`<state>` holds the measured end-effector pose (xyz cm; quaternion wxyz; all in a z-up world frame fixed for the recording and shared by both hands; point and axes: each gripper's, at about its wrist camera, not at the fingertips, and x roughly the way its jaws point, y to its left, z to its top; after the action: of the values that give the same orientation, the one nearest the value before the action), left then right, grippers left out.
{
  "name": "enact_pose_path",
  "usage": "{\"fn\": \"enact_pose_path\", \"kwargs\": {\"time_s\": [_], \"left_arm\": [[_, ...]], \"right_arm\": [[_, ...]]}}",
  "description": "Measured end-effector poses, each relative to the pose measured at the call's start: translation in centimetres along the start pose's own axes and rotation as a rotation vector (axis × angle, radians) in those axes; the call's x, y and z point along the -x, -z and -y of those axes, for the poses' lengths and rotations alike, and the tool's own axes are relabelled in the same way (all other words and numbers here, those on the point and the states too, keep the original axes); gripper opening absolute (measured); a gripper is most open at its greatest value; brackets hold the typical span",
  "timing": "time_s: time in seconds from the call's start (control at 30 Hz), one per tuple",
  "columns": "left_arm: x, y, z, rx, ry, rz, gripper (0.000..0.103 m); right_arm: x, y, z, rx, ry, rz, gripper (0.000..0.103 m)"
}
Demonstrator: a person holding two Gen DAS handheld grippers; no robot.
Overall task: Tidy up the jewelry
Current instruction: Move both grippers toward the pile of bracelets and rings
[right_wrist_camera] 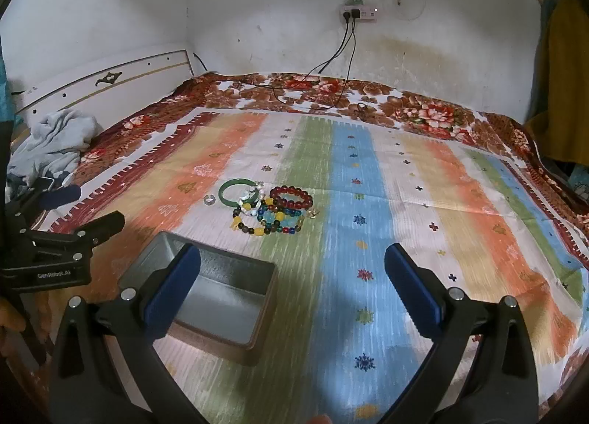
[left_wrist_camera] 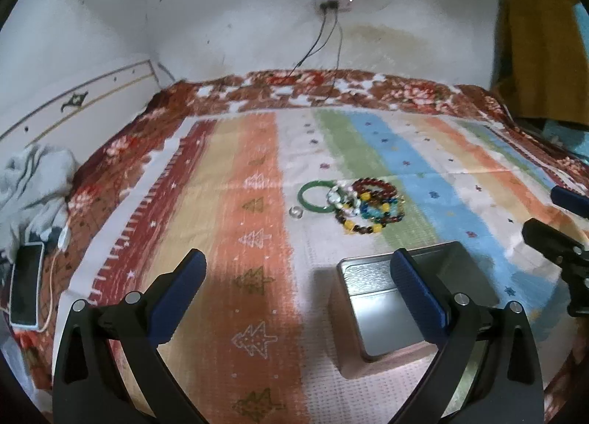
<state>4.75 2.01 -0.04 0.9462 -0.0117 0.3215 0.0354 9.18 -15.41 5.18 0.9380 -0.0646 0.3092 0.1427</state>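
Note:
A pile of bead bracelets point(left_wrist_camera: 368, 208) point(right_wrist_camera: 274, 214) lies on the striped cloth, with a green bangle point(left_wrist_camera: 313, 195) point(right_wrist_camera: 237, 192) at its left and a small ring point(left_wrist_camera: 295, 212) point(right_wrist_camera: 209, 199) left of that. An open metal tin point(left_wrist_camera: 394, 310) point(right_wrist_camera: 217, 295) stands nearer to me than the jewelry. My left gripper point(left_wrist_camera: 298, 269) is open and empty, its right finger over the tin. My right gripper point(right_wrist_camera: 292, 265) is open and empty, its left finger over the tin. Each gripper shows at the edge of the other's view.
A striped cloth point(right_wrist_camera: 368, 203) covers a floral blanket point(right_wrist_camera: 423, 111) on a bed against a white wall. A phone point(left_wrist_camera: 25, 284) with a cable and grey clothing point(left_wrist_camera: 33, 181) lie at the left. Charger cables point(right_wrist_camera: 331, 67) hang from a wall socket. Yellow fabric point(left_wrist_camera: 541, 48) hangs at right.

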Motion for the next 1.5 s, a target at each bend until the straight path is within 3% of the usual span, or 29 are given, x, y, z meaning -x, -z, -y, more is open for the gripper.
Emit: {"fn": "enact_pose_path", "kwargs": {"time_s": [0.1,0.43,0.87,1.17,1.5], "left_arm": [[-1.0,-0.3,-0.2,0.008,0.008,-0.035,0.097],[-2.5,-1.4,0.2,-0.002,-0.015,-0.017,0.097],[-6.7,-3.3,0.4,-0.018,-0.023,-0.121,0.097],[-8.3,-4.7,0.9,-0.060,-0.007,-0.107,0.097],[-11.4,-5.7,0.1,-0.045,0.007,-0.177,0.097]], "right_arm": [[-0.6,-0.6,0.1,-0.011,-0.007,0.000,0.098],[-2.9,-2.1,0.9,-0.029,-0.012,-0.027,0.098],[-6.4,-4.5,2.0,-0.019,-0.002,-0.059,0.098],[-8.3,-5.7,2.4,-0.019,0.022,-0.075,0.098],[-12.5,-6.3,3.8,-0.050,-0.004,-0.200,0.098]]}}
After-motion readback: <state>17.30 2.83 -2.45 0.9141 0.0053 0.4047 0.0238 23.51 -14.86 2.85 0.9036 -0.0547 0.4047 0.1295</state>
